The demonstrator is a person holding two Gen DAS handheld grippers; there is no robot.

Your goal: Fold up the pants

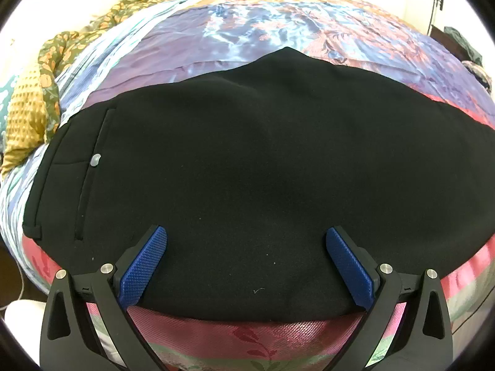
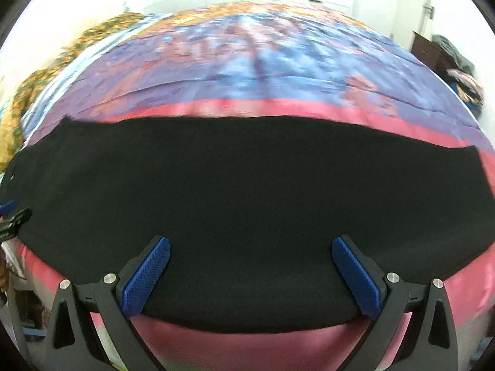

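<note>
Both the left gripper and right gripper gape wide, grasping nothing, over the black pants lying just ahead on the bed, the right view blurred.

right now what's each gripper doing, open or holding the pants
left gripper: open, holding nothing, above the black pants
right gripper: open, holding nothing, above the same pants

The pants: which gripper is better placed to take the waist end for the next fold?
Probably left. The left gripper, open, hangs over the pants near the pocket button; the right gripper sees only plain leg.
</note>
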